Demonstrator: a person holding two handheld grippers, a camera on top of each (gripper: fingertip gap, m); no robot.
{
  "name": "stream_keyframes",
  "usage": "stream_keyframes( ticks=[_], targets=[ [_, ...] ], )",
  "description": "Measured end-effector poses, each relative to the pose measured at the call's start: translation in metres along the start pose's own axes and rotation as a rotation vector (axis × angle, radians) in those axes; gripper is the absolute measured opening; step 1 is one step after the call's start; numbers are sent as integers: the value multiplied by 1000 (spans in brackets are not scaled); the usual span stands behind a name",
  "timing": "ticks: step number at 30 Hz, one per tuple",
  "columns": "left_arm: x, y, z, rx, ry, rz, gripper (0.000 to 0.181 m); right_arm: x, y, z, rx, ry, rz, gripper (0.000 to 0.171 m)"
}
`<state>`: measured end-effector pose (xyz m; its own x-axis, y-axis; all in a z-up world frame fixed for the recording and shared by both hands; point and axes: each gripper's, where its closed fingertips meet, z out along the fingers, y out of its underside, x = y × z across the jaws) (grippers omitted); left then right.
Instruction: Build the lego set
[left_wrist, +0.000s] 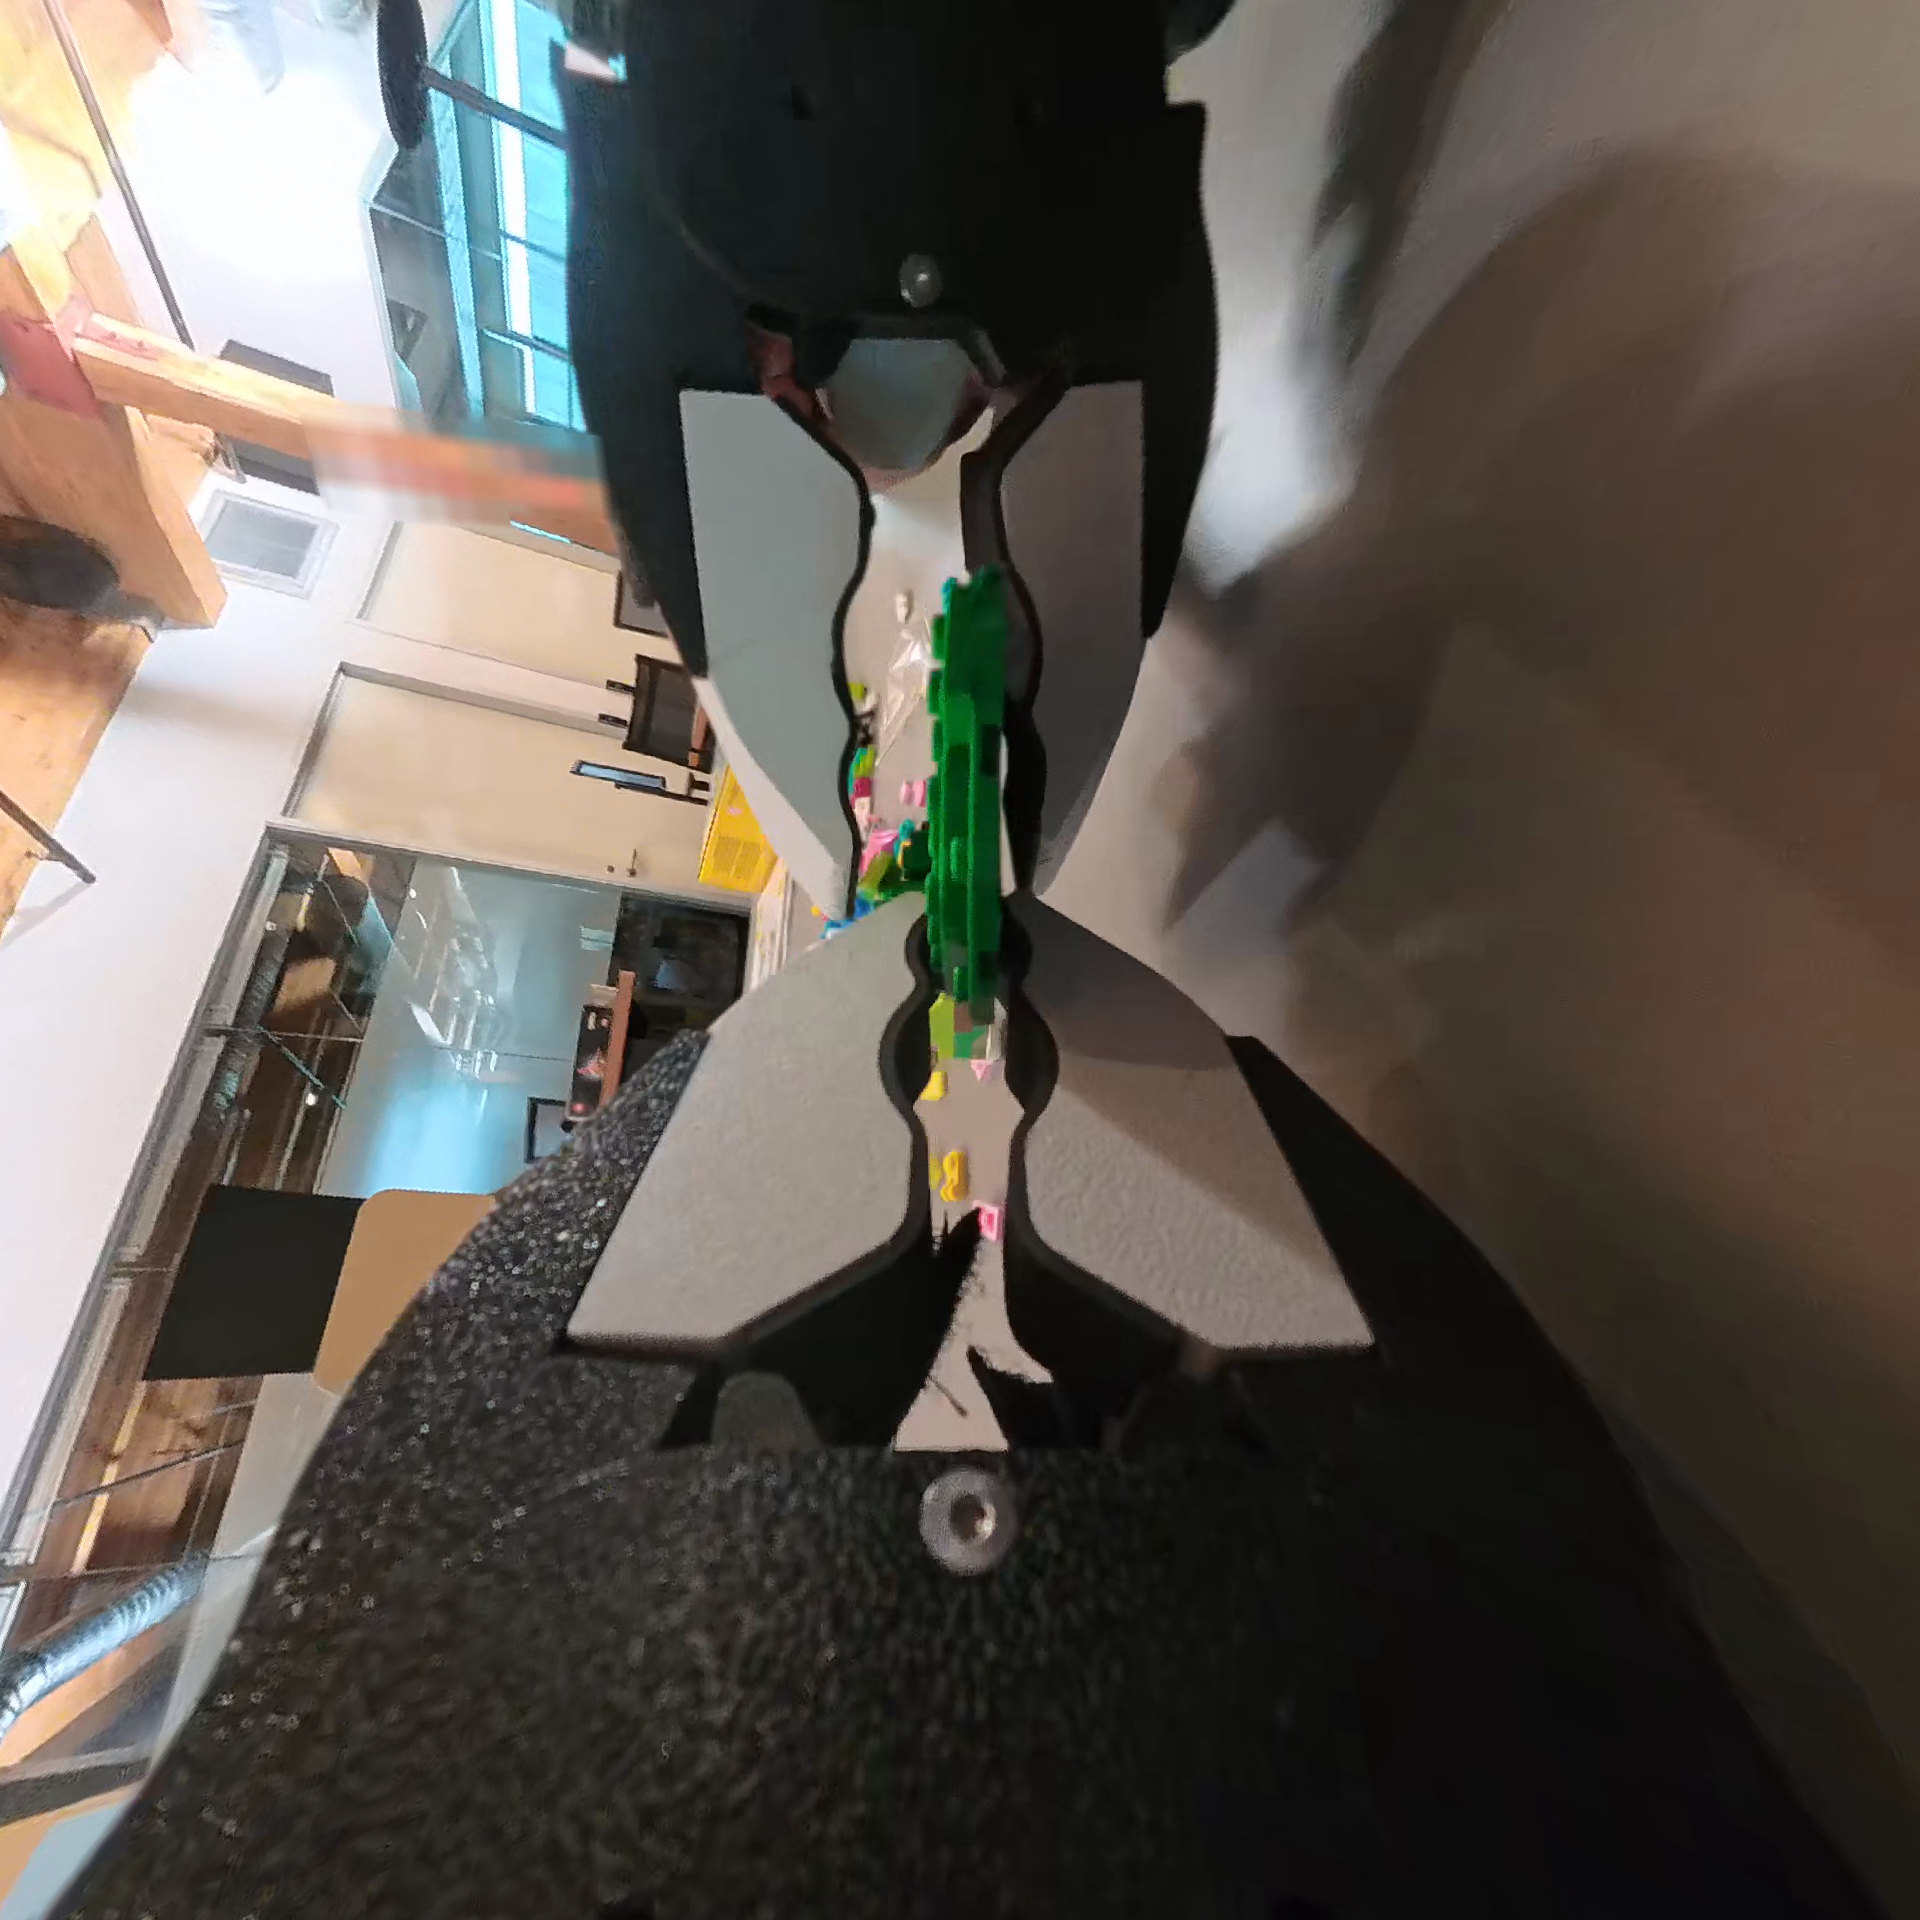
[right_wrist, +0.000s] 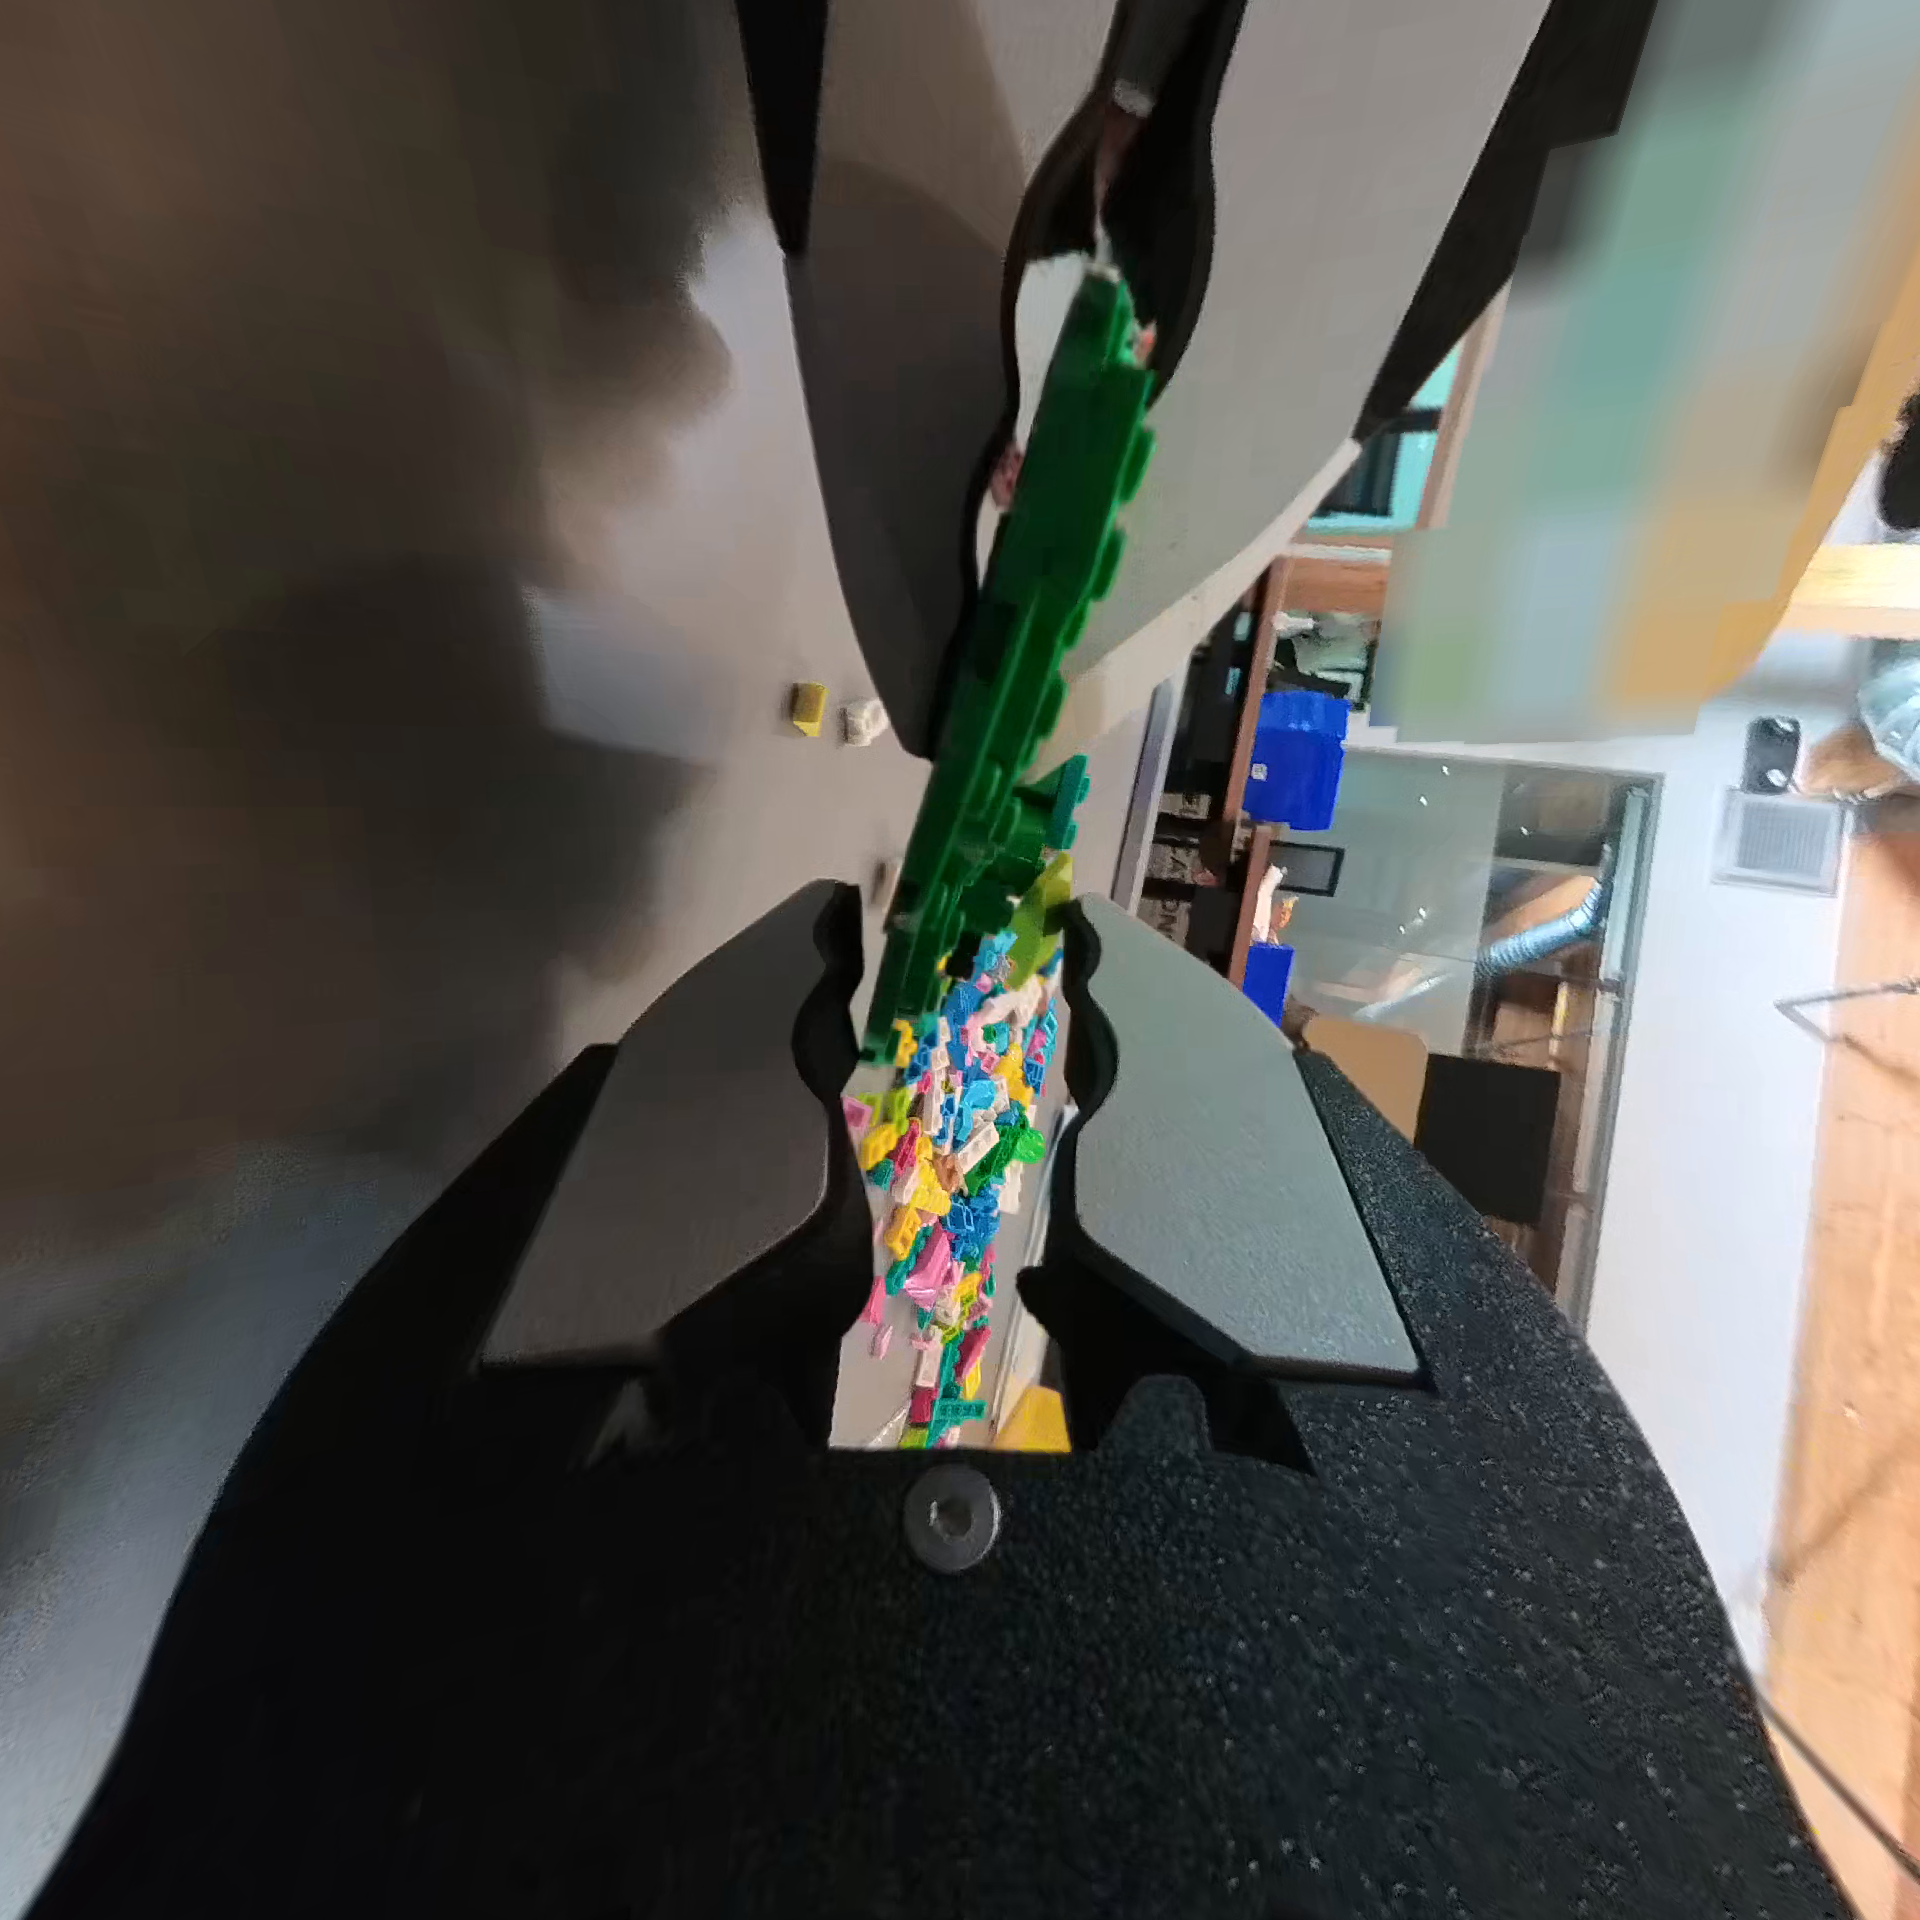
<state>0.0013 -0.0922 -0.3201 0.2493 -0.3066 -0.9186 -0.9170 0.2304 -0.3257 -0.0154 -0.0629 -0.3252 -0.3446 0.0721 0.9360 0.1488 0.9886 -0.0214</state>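
The left gripper (left_wrist: 966, 925), its grey textured fingers (left_wrist: 790, 1174) rising out of a black housing, is clenched on one end of a flat green studded plastic lego plate (left_wrist: 966, 790), seen edge-on. The plate is lifted clear of the grey tabletop (left_wrist: 1558, 935) and spans the gap to the right gripper (left_wrist: 935, 644), which faces the left one from the far end.

In the right wrist view, the plate's near end sits between the right gripper's (right_wrist: 961, 935) tips. One side rests against a finger while a lime-green piece (right_wrist: 1044, 909) on the plate meets the other, so it appears to be grasping that end, though the contact is not sharp enough to be sure. Behind the plate lies a heap of small loose multicoloured bricks (right_wrist: 956, 1143).

Such a plate is probably light and stiff, yet thin enough to flex or pop apart if twisted. Holding it by both ends, faces pinched flat, looks soundest. The smooth plastic edges may slip.
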Motion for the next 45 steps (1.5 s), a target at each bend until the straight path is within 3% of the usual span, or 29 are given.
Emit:
stream_keyframes(
  ticks=[11, 21, 29, 36, 45],
  targets=[
    [1, -15, -3, 57, -30, 65, 8, -10, -8, -21, 57, -364, 18, 53],
    [-7, -12, -4, 84, -88, 43, 8, -1, -6, -29, 144, -459, 212, 46],
    [3, 3, -9, 59, -23, 111, 8, -1, 18, -29, 264, -522, 664, 42],
    [-43, 48, -16, -70, -215, -90, 8, 9, 47, 5, 285, -495, 1015, 25],
    [-87, 84, 6, -78, -359, -264, 9, -17, 69, 38, 108, -595, 806, 16]
  ],
)
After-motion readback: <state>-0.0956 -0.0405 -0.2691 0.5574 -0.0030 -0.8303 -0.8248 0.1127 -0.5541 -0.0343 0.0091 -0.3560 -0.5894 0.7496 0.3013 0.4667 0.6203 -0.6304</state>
